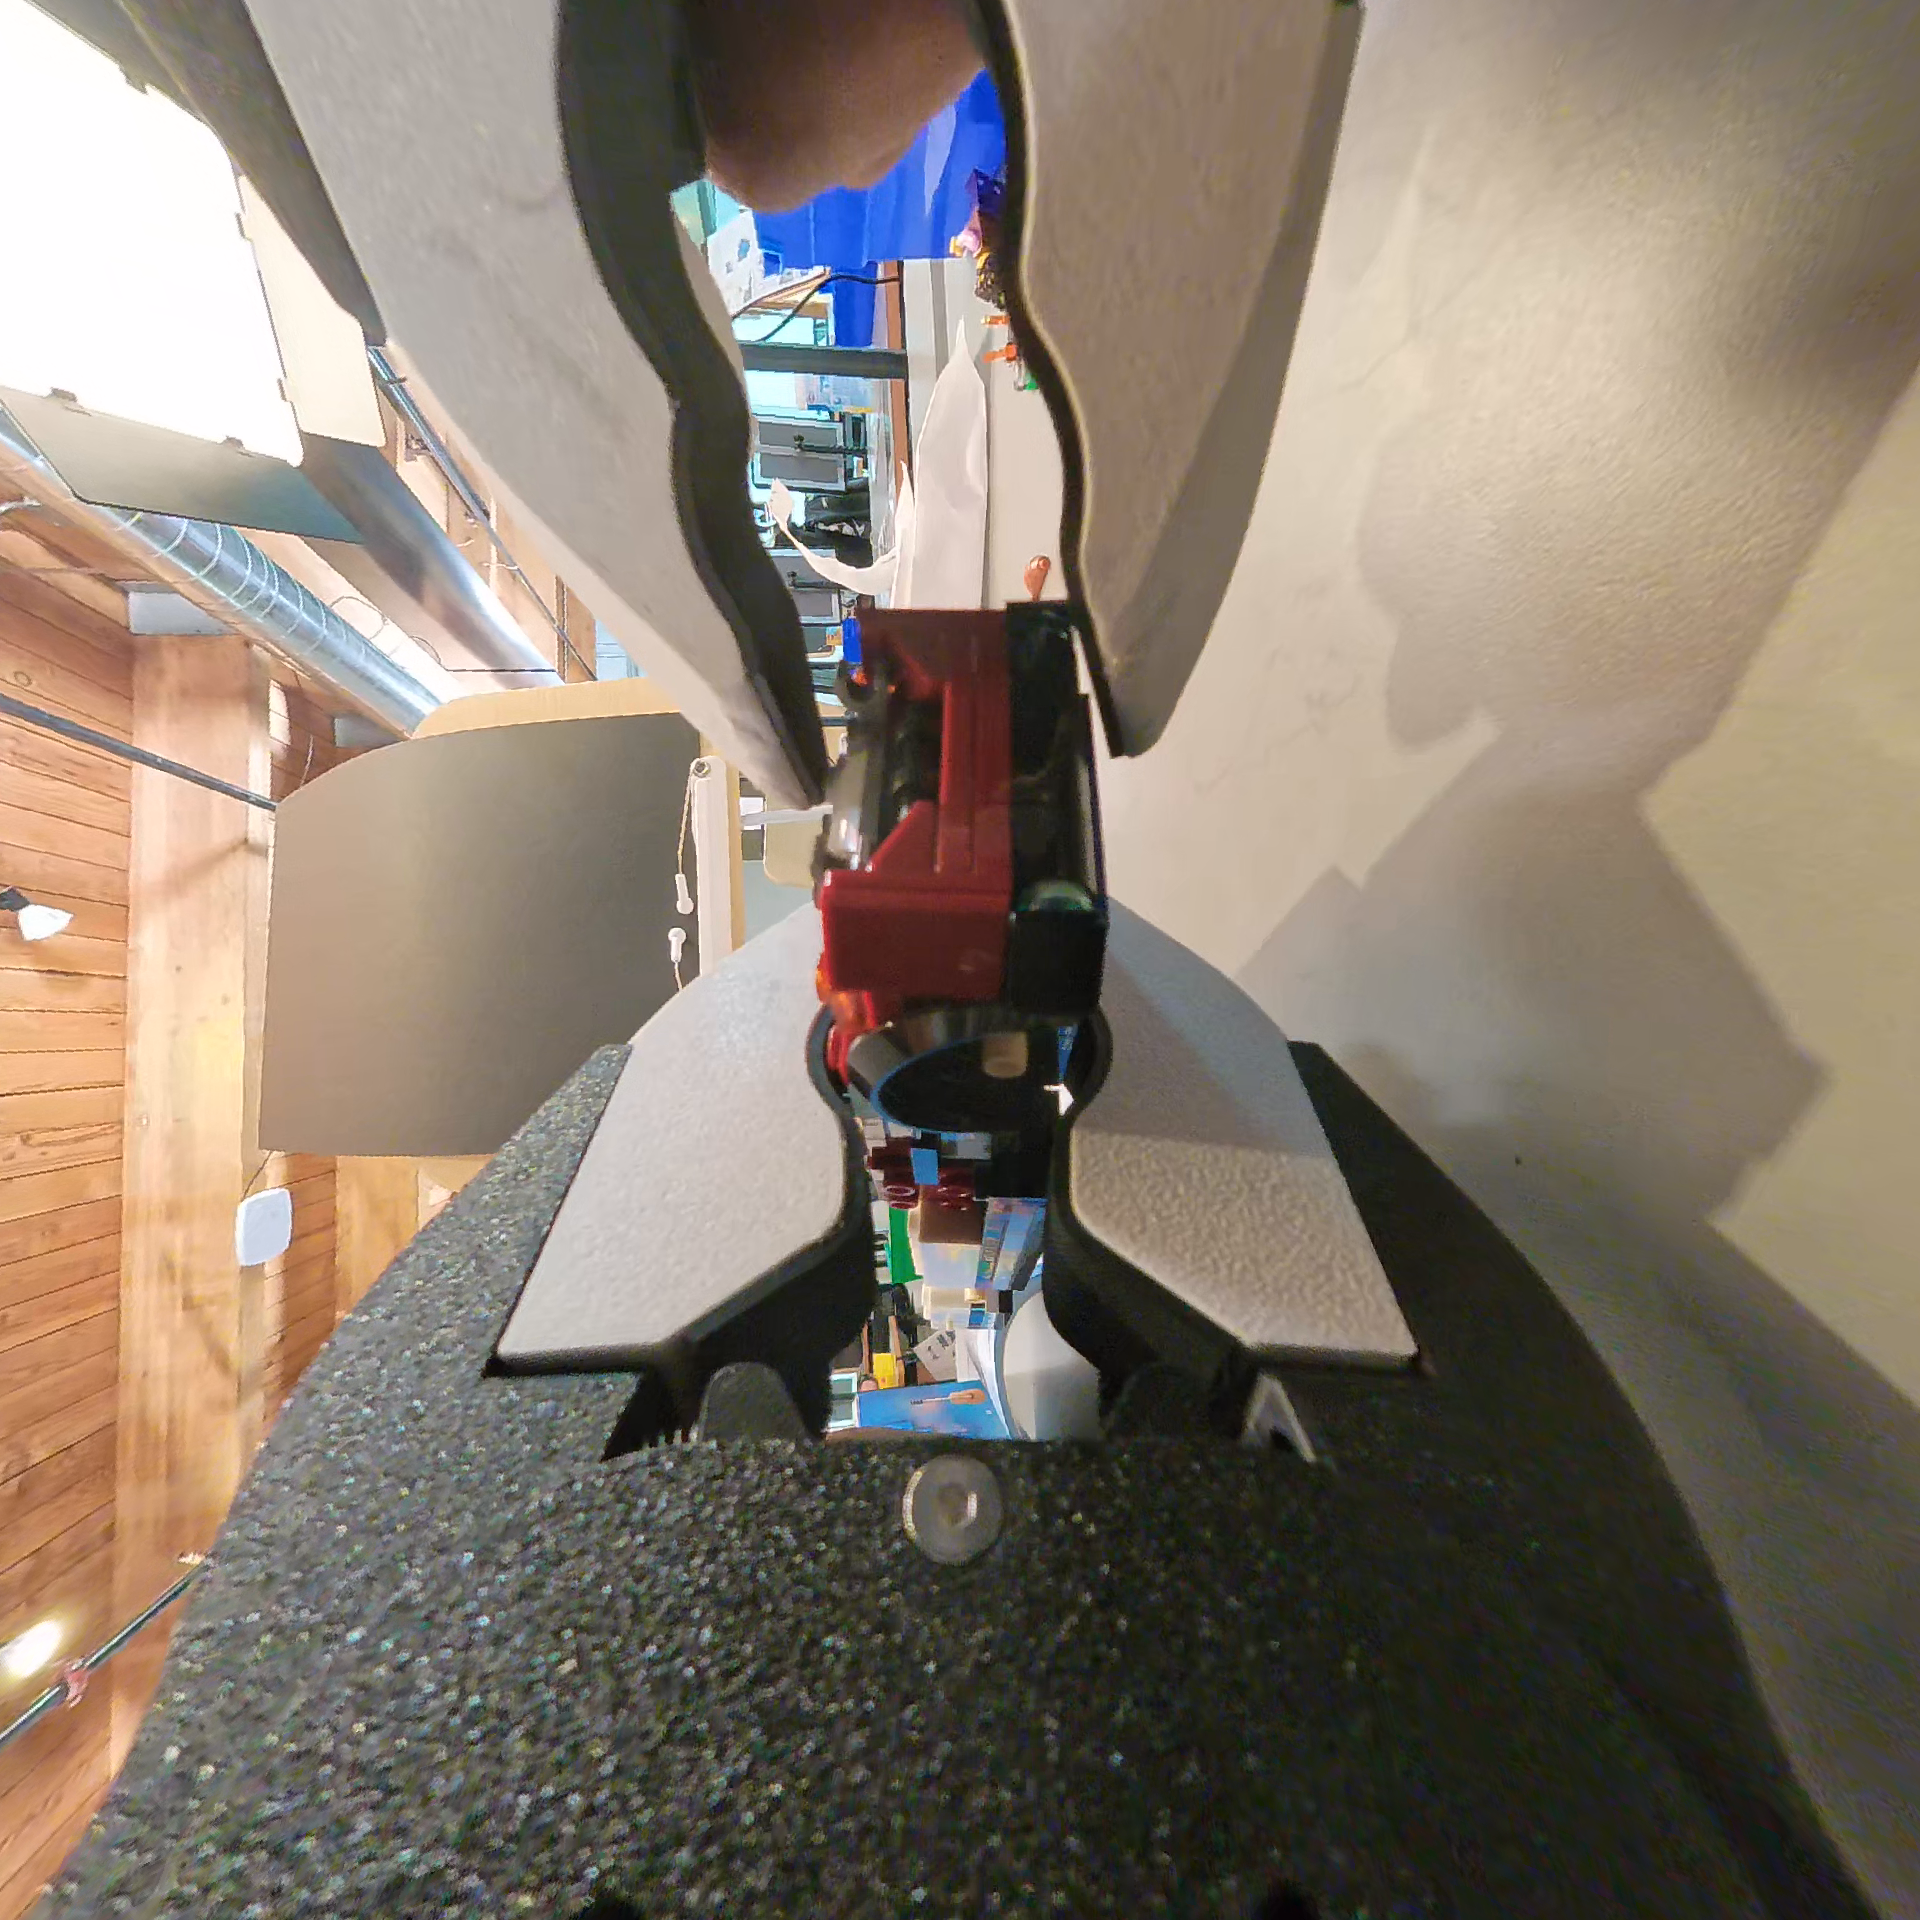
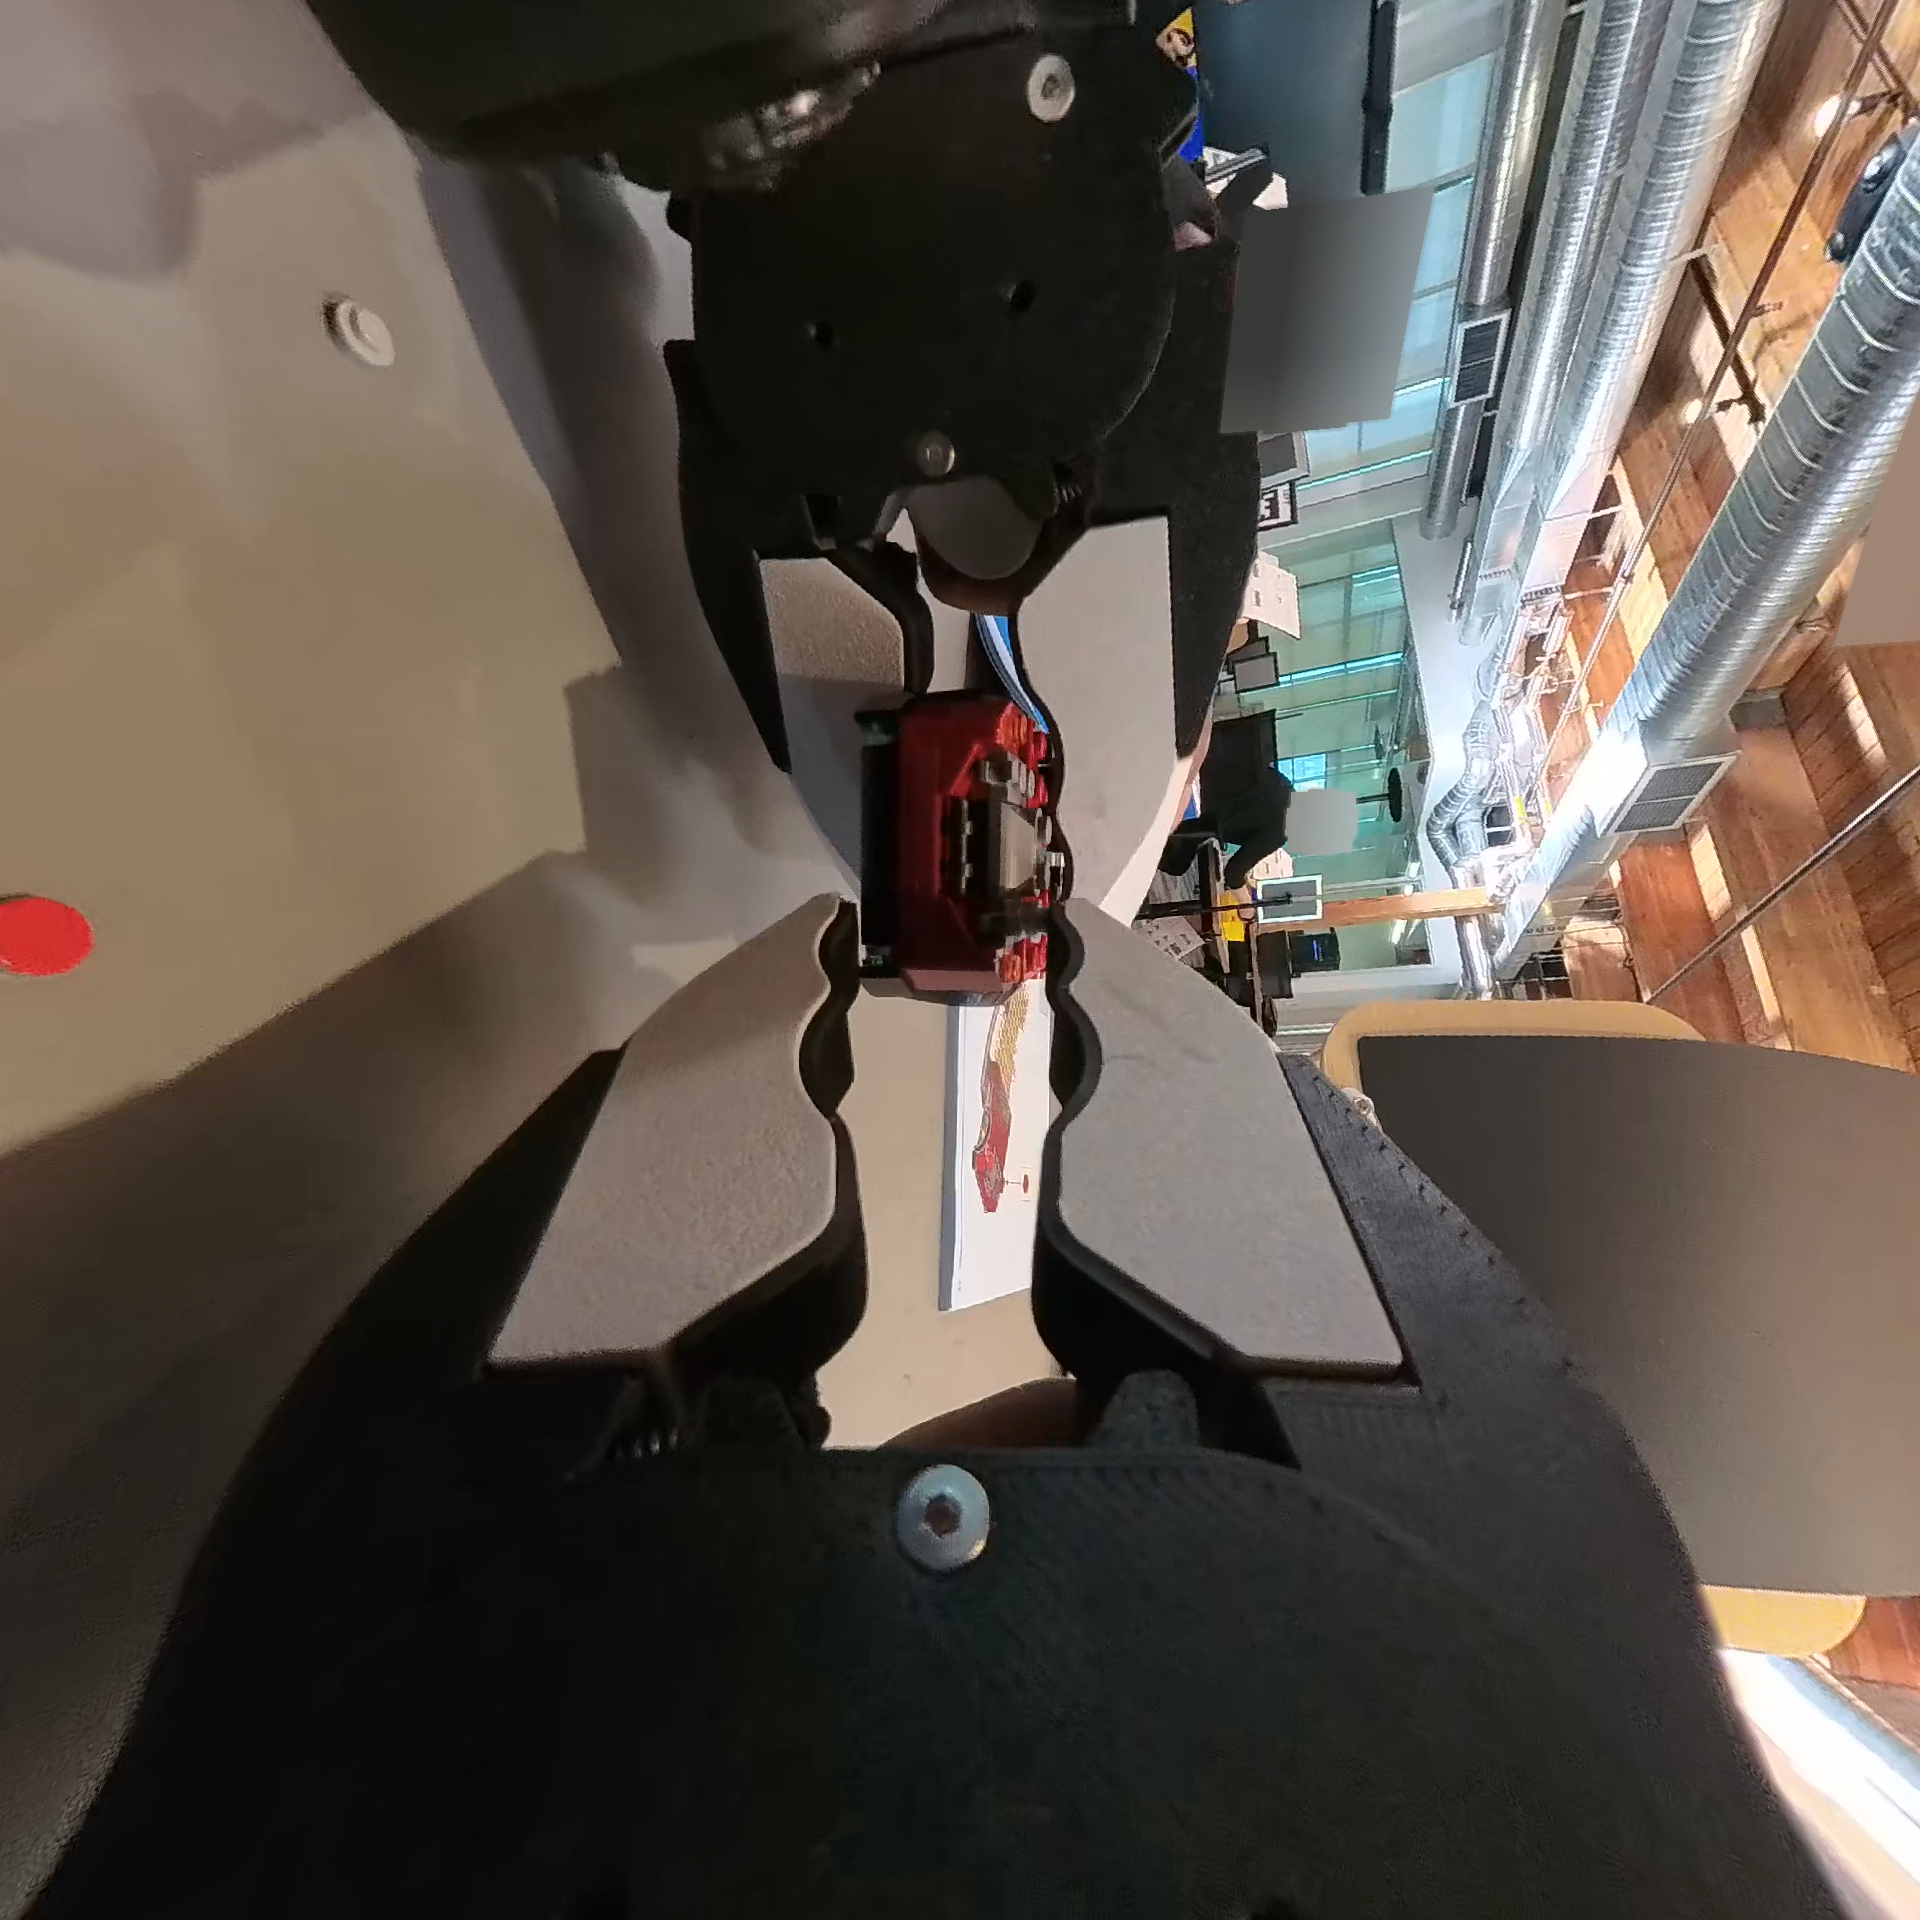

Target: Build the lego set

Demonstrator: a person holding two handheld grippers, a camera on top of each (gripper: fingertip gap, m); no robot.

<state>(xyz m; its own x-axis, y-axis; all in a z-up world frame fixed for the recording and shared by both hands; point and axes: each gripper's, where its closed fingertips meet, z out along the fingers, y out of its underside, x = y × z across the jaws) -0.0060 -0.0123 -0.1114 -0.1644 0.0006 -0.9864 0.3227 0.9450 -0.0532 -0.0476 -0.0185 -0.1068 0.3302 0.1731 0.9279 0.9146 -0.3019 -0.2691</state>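
Note:
A small brick-built model [image 1: 914, 914], dark red with a black base and grey parts on top, hangs in the air between both grippers. My left gripper [image 1: 961, 935] is shut on its near end, with both pads pressed on its sides. My right gripper [image 1: 961, 758] comes from the opposite side and pinches the far end. In the right wrist view the model [image 2: 935, 852] sits between my right gripper's [image 2: 951, 925] fingertips, which press on its black base and studded top. The left gripper [image 2: 961, 810] clamps it from above in that view.
A printed instruction sheet [image 2: 997, 1143] lies on the white table [image 2: 312, 623] under the model. A red round sticker [image 2: 42, 935] is on the table. Loose bricks and boxes [image 1: 966, 1247] lie beyond. A dark chair back [image 2: 1662, 1299] stands at the table's edge. A hand's fingertip [image 1: 831, 104] shows behind the right gripper.

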